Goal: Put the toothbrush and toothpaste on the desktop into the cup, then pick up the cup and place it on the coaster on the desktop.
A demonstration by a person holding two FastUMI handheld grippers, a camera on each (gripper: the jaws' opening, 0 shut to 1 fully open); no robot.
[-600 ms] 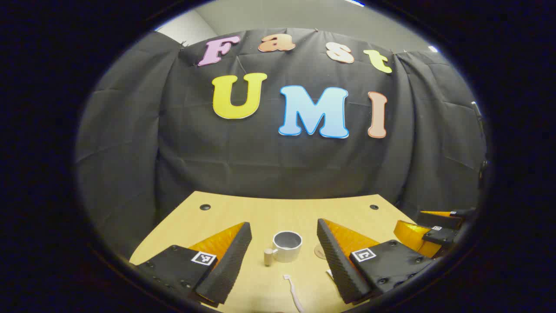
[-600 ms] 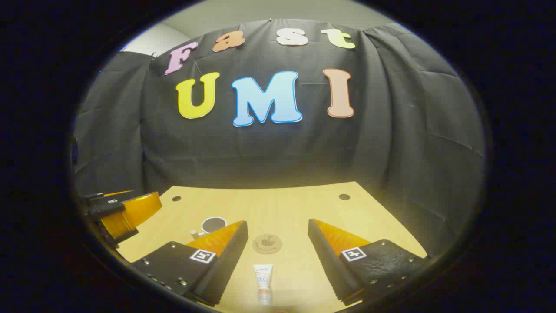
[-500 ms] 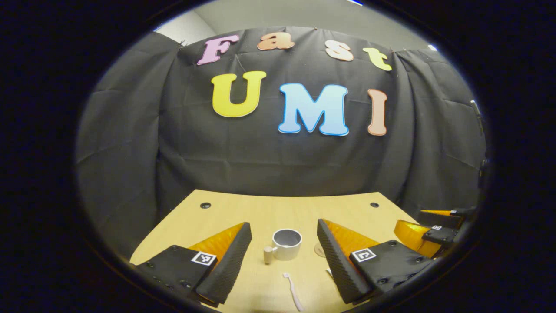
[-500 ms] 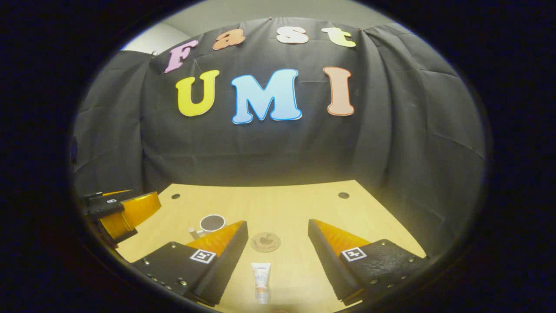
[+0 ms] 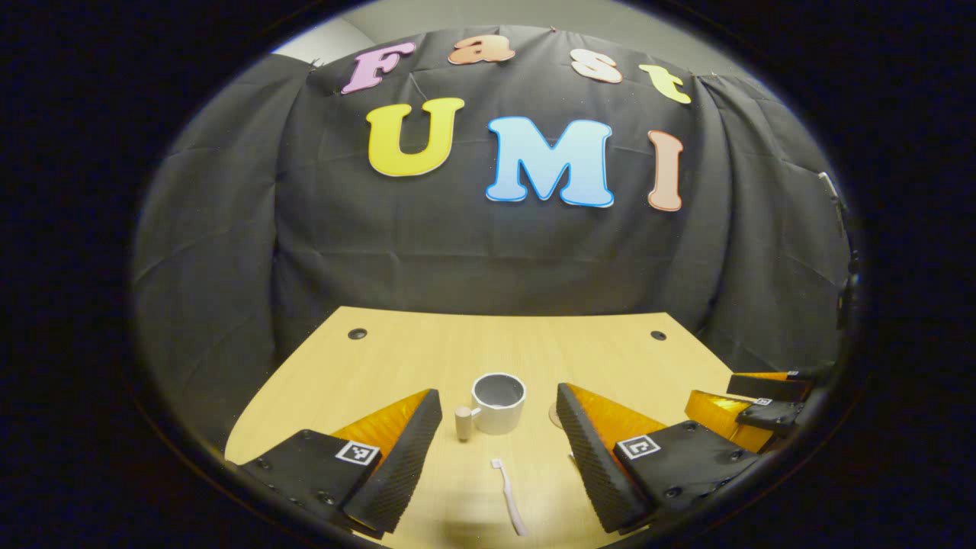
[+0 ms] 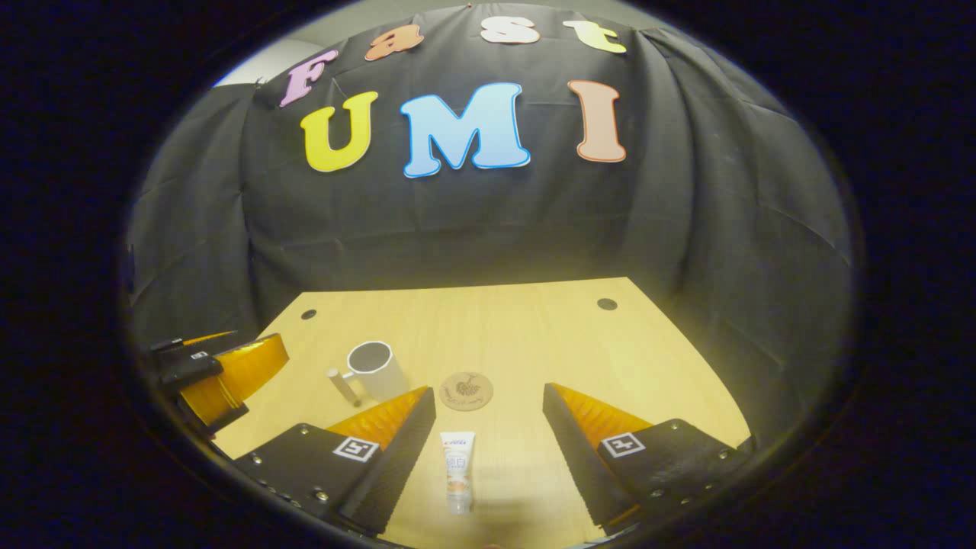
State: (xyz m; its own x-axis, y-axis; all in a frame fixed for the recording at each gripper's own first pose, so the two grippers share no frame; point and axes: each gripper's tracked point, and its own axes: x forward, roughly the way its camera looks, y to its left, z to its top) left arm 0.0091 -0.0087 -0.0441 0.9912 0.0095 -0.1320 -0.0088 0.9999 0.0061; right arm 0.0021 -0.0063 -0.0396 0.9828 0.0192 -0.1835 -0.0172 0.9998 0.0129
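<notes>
In the left gripper view, the left gripper (image 5: 499, 427) hangs above the wooden desktop (image 5: 396, 358) with its jaws spread wide and nothing between them. The toothbrush (image 5: 508, 496) lies flat on the desktop in the gap between the two fingers, nearer the right finger than the left, with its head pointing away from the camera. Just beyond the fingertips stands the white cup (image 5: 499, 402), upright and open at the top, its handle turned toward the left finger. A sliver of the coaster (image 5: 554, 415) peeks out behind the tip of the right finger, just beside the cup. The other gripper shows at the far right edge of this view, well apart from the cup. In the right gripper view, the right gripper (image 6: 488, 423) also has its jaws wide open and holds nothing. The toothpaste (image 6: 457, 471) lies on the desktop between its fingers, closer to the left finger, lengthwise along the line of the jaws. The round coaster sits just past the fingertips, centred in the gap, and the cup stands beyond the tip of the left finger, near the coaster but not touching it.
</notes>
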